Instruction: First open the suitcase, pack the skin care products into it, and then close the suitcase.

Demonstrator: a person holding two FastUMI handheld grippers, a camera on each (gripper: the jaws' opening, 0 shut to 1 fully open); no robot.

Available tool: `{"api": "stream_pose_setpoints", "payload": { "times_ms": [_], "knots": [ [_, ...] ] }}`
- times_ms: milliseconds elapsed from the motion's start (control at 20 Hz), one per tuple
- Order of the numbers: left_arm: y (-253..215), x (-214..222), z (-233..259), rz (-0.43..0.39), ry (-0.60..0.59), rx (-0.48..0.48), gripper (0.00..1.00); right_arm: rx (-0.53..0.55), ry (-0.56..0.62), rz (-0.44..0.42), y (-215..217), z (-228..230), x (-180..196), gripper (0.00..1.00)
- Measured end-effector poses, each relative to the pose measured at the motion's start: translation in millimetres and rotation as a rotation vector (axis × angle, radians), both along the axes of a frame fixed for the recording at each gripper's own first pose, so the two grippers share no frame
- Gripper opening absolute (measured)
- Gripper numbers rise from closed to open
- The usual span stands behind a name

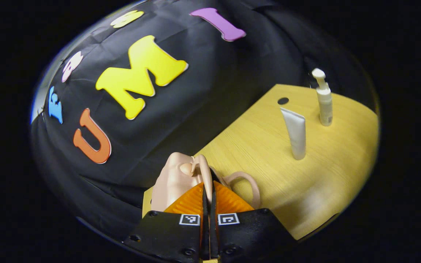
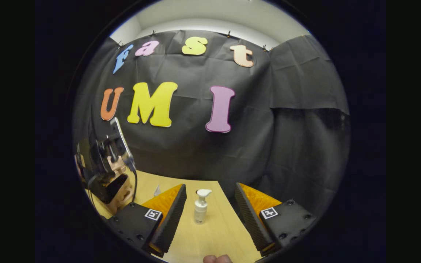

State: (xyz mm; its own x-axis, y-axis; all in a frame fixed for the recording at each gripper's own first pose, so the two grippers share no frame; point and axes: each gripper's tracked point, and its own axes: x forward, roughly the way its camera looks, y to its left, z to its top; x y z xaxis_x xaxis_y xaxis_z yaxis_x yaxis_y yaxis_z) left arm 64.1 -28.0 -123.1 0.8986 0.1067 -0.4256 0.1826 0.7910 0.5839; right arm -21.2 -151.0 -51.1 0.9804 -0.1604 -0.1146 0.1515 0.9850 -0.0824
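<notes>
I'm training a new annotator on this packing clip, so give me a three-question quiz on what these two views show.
1. True or false: the right gripper has its jaws open.
2. What stands on the table ahead of it, between its fingers? A a jar; B a pump bottle; C a comb.
3. In the left gripper view, how many products stand upright on the table?

Key: 1 true. 2 B. 3 two, the pump bottle and a tube.
</notes>
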Motion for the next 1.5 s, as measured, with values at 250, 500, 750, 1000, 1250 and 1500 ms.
{"api": "stream_pose_setpoints", "payload": {
  "times_ms": [250,500,750,1000,1250,1500],
  "knots": [
    [92,-6,88,0.099,-0.213,-0.236,0.03,0.001,-0.038,0.079,52,31,11,0.8],
    [199,-56,139,0.221,-0.344,-0.447,0.04,0.003,-0.038,0.153,107,46,18,0.8],
    [326,-67,108,0.346,-0.374,-0.564,0.03,-0.028,-0.027,0.201,153,52,17,0.8],
    [407,-61,19,0.428,-0.28,-0.671,0.03,-0.09,-0.004,0.231,189,51,12,0.8],
    [444,-60,-74,0.543,-0.18,-0.854,0.03,-0.142,0.034,0.253,210,46,14,0.79],
    [443,-63,-137,0.621,-0.043,-0.919,0.03,-0.152,0.047,0.296,228,39,16,0.79]
  ]
}}
